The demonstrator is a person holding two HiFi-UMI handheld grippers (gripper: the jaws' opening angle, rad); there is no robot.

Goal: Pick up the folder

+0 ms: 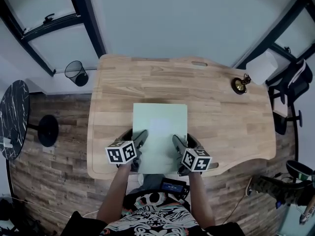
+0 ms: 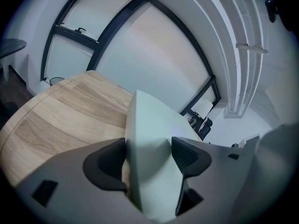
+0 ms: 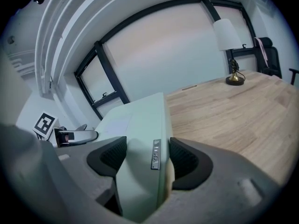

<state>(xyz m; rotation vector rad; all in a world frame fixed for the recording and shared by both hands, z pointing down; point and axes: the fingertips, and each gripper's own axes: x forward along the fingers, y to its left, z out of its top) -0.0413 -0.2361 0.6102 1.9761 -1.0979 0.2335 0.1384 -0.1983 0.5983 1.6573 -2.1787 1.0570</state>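
Note:
A pale green folder lies flat over the near middle of the wooden desk, its near end past the desk's front edge. My left gripper is shut on the folder's left near edge, and the folder fills the gap between its dark pads. My right gripper is shut on the right near edge. In the right gripper view the folder sits between the pads with a small metal label on its spine. The left gripper shows beyond it.
A small brass desk lamp with a white shade stands at the desk's back right. A black mesh bin sits on the floor at the back left. A round dark table is to the left, a chair to the right.

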